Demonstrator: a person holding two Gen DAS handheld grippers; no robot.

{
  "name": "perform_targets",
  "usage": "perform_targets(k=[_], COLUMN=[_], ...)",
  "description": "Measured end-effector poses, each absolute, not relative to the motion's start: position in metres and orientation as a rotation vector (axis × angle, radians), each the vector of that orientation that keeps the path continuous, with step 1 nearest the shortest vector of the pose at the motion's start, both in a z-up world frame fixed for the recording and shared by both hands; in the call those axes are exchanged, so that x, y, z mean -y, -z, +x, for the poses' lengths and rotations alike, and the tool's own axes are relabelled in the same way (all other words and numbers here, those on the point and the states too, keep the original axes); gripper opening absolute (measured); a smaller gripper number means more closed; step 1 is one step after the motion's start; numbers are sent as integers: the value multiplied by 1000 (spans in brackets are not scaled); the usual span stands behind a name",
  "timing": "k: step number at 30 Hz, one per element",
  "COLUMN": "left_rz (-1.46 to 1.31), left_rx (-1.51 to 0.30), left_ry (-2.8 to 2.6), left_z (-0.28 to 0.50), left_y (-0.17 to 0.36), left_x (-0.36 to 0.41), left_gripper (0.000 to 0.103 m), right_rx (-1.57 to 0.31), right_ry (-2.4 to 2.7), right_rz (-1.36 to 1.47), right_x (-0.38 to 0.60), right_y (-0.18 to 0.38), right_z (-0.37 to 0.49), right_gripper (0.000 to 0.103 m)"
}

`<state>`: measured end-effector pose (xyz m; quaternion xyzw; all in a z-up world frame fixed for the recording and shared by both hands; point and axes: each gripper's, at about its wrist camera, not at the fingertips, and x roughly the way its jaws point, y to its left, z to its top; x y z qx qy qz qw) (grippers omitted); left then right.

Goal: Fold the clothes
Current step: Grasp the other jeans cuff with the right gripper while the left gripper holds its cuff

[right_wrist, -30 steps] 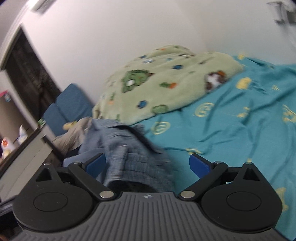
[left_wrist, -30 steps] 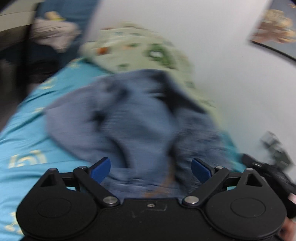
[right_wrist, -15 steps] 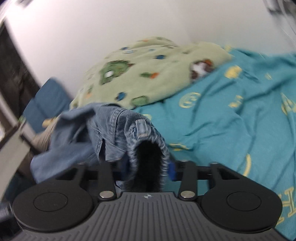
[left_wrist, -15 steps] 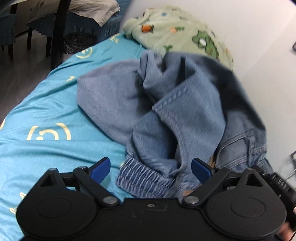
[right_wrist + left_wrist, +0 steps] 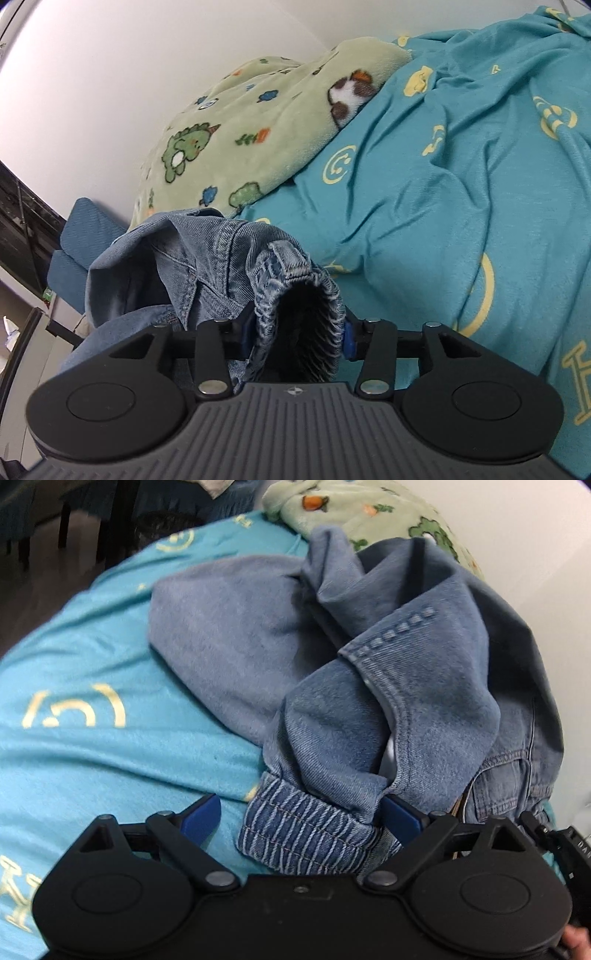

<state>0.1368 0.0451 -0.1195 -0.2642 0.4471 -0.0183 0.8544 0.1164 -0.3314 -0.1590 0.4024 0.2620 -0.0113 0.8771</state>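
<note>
A crumpled pair of blue jeans [image 5: 369,657] lies in a heap on the teal bed sheet [image 5: 92,701]. My left gripper [image 5: 301,816] is open, its blue fingers [image 5: 201,816] on either side of the jeans' elastic waistband [image 5: 306,834], which lies between them. My right gripper [image 5: 295,334] is shut on the gathered waistband of the jeans [image 5: 295,291]; the rest of the denim [image 5: 166,266] hangs off to its left.
A green cartoon-print blanket [image 5: 258,125] is bunched against the white wall at the back of the bed. The teal sheet [image 5: 461,184] spreads wrinkled to the right. Dark floor and furniture legs [image 5: 66,517] lie past the bed's left edge. A blue chair [image 5: 77,251] stands at the left.
My right gripper closed on the jeans' waistband and holds it. My left gripper, still open, moved in so the waistband sits between its fingers.
</note>
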Motion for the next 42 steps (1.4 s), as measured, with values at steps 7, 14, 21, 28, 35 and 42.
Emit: perform_targets(k=[7, 14, 21, 28, 35, 42], left_rz=[-619, -612, -675, -688, -632, -650], left_rx=[-940, -953, -939, -961, -858, -710], left_ry=[82, 142, 132, 102, 192, 356], left_z=[133, 130, 132, 123, 90, 61], left_y=[117, 117, 125, 119, 78, 39], left_x=[-45, -34, -33, -32, -17, 33], left_gripper=[79, 79, 78, 53, 24, 11], right_rx=[-545, -407, -494, -476, -416, -314], right_ry=[5, -11, 52, 53, 29, 2], right_rz=[879, 801, 857, 805, 734, 703], right_x=[337, 330, 340, 335, 326, 346], right_y=[172, 139, 163, 152, 122, 69], right_z=[127, 117, 128, 128, 125, 141], right_gripper=[48, 18, 18, 18, 16, 15])
